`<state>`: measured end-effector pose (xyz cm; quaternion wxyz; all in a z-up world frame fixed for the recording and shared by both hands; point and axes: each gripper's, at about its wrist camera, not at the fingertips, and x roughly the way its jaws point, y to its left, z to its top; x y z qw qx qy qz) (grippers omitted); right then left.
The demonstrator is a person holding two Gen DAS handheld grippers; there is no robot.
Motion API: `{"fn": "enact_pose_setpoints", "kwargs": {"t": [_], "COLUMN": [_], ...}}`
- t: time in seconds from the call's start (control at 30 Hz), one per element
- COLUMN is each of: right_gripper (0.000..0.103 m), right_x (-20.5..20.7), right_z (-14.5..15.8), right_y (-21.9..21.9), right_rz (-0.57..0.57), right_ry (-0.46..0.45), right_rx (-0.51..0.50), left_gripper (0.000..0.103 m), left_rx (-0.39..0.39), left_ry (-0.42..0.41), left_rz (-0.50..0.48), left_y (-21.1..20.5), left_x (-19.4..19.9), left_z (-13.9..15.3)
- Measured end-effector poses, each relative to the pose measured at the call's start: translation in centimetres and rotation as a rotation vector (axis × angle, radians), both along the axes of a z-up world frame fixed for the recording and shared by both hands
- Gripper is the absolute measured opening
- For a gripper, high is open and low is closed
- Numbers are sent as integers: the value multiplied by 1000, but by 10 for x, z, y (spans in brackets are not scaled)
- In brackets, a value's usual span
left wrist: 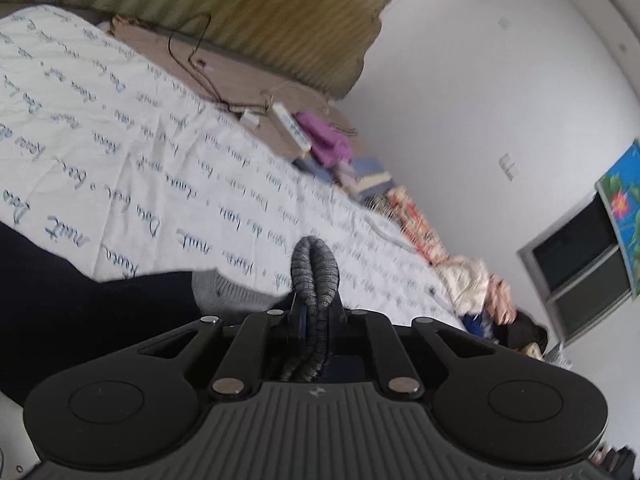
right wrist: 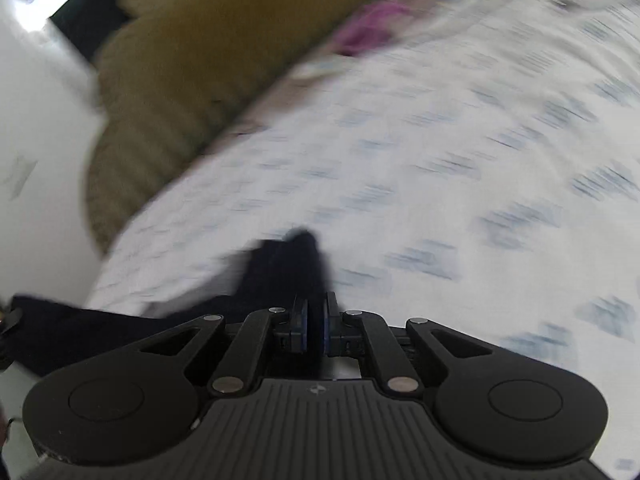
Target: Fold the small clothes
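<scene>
In the left wrist view, your left hand-held gripper [left wrist: 316, 300] is clenched on a grey knitted band [left wrist: 315, 268], a doubled ribbed edge that stands up between the jaws and runs back down toward the camera. At 9 o'clock from it the dark navy garment [left wrist: 80, 300] spreads over the bed, with a pale grey knitted patch [left wrist: 224, 290] just beside the jaws. The bed carries a white sheet printed with blue handwriting [left wrist: 160, 152]. At 12 o'clock, along the far edge of the bed, lie a purple cloth [left wrist: 326, 140], a long white box [left wrist: 290, 126] and folded blue and cream fabrics [left wrist: 370, 178]. At 2 o'clock a strip of red-patterned cloth [left wrist: 420, 224] leads to a heap of pale clothes [left wrist: 480, 284]. A striped olive cushion [left wrist: 248, 12] leans at the top, against a white wall [left wrist: 500, 100].

In the right wrist view, heavily blurred, your right hand-held gripper [right wrist: 315, 320] is clenched on a fold of the dark navy garment [right wrist: 296, 264], which rises at 12 o'clock above the blue pads and trails off toward 9 o'clock. The printed sheet [right wrist: 440, 160] fills the right half. The olive cushion [right wrist: 200, 60] sits at 11 o'clock and the purple cloth [right wrist: 368, 28] at 12 o'clock.
</scene>
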<state>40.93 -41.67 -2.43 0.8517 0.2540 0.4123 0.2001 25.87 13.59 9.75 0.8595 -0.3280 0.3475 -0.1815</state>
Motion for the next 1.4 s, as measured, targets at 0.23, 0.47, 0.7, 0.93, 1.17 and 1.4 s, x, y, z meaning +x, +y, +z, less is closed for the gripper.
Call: {"fn": "enact_pose_setpoints", "kwargs": {"t": [0.23, 0.47, 0.7, 0.93, 1.17, 1.4], "right_gripper": [19, 58, 62, 63, 10, 21], "right_x": [-26, -86, -104, -104, -122, -116], "right_z": [2, 19, 4, -13, -4, -42], "right_y": [-28, -10, 18, 18, 1, -21], "right_rz": [-60, -2, -134, -314, -485, -440], "right_ry": [10, 107, 229, 281, 119, 187], "right_rx": [99, 515, 329, 429, 466, 491], "left_gripper": [9, 9, 9, 9, 9, 9], "left_rx": [14, 10, 10, 12, 26, 152], "left_ry": [124, 86, 76, 81, 63, 232], "left_rz": [15, 7, -13, -4, 5, 11], "left_y": [-8, -9, -16, -13, -15, -24], "left_x": [16, 14, 13, 14, 12, 25], "left_z": [-44, -27, -23, -26, -20, -78]}}
